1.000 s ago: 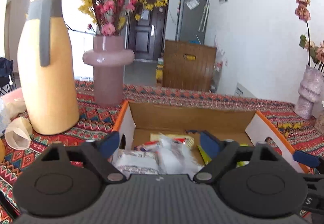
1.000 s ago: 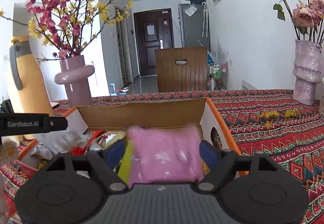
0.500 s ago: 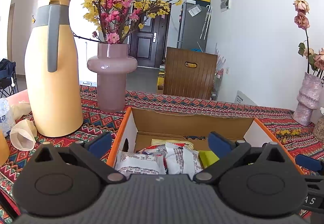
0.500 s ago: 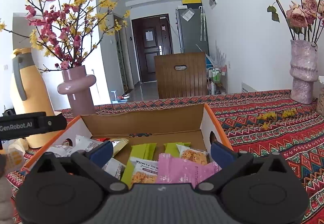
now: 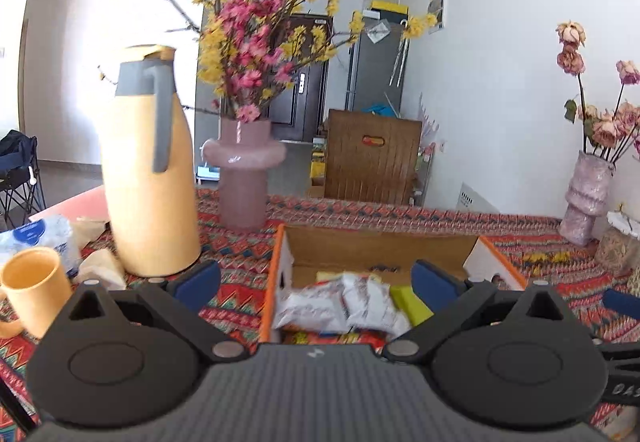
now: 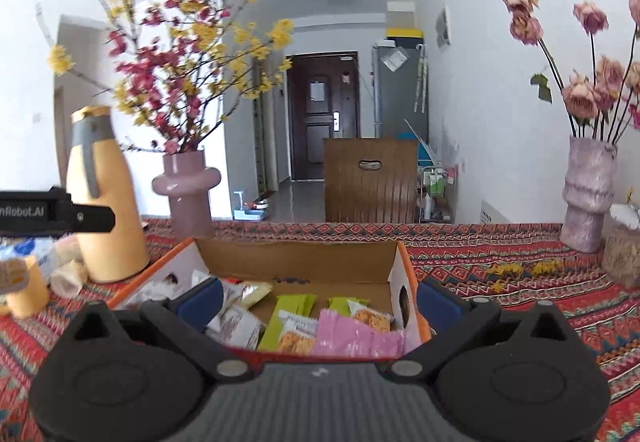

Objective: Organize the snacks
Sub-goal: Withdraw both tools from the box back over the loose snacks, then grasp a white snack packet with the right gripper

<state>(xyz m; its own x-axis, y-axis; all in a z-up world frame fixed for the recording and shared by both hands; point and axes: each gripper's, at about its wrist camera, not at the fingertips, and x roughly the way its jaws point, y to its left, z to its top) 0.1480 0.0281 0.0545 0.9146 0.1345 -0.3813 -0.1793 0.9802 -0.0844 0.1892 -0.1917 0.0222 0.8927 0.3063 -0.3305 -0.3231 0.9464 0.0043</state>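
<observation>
Left gripper (image 5: 316, 278) and right gripper (image 6: 318, 300) both spread wide, jaws just opened, nothing between. Snack packets inside the cardboard box (image 6: 296, 262): two green packets (image 6: 288, 322), one pink packet (image 6: 352, 338), white packets (image 5: 340, 306) blurred, count unclear, near edge hidden.

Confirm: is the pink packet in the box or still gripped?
In the cardboard box: the pink packet lies among other snacks; the right gripper is open.

White walls (image 6: 480, 90), dark door (image 6: 322, 114), wooden chair (image 6: 370, 180), bright daylight
</observation>
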